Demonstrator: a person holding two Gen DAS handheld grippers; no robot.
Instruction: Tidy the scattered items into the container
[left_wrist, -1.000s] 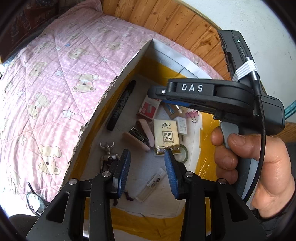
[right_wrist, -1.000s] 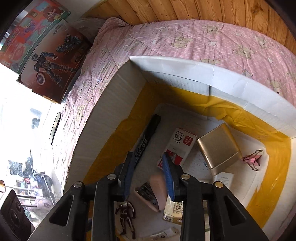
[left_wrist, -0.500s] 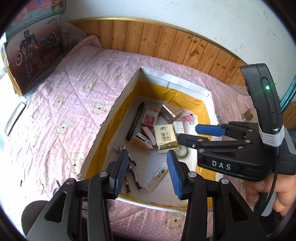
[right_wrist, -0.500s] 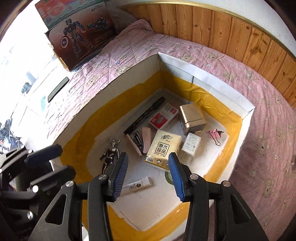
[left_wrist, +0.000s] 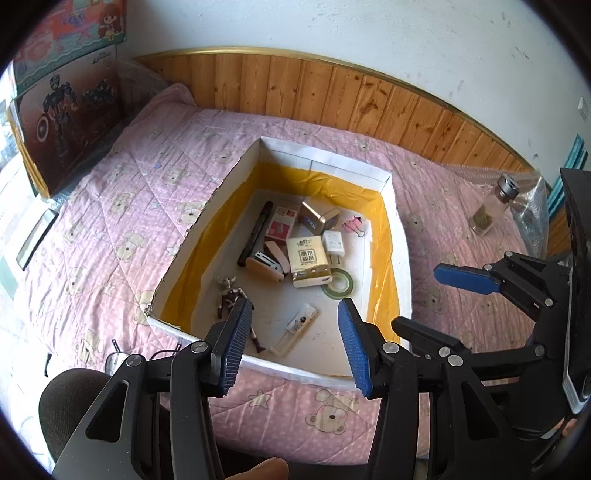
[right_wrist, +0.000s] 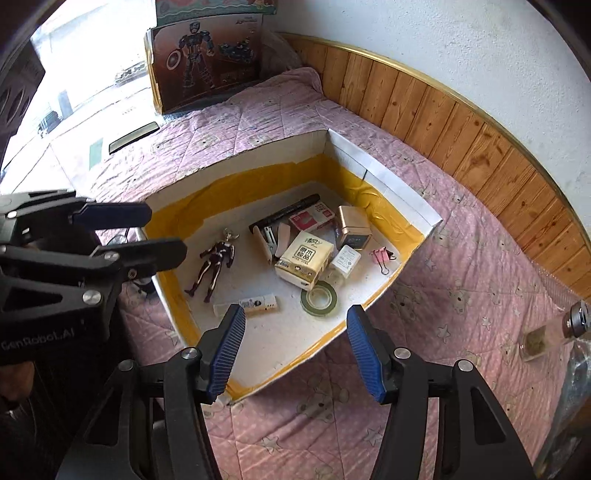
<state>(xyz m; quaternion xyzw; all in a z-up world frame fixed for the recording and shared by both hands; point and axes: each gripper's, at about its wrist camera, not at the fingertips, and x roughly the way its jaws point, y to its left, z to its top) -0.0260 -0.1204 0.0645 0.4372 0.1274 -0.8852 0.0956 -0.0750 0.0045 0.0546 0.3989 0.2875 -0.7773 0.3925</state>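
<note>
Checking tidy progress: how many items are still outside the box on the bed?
1 clearly: a small glass bottle with a metal cap lying on the pink quilt, right of the white cardboard box. Others may sit out of view.

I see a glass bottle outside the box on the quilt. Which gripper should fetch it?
Probably the right gripper: the bottle is on its side of the box, and the left gripper would have to reach past it. Both jaws have just been opening, empty.
</note>
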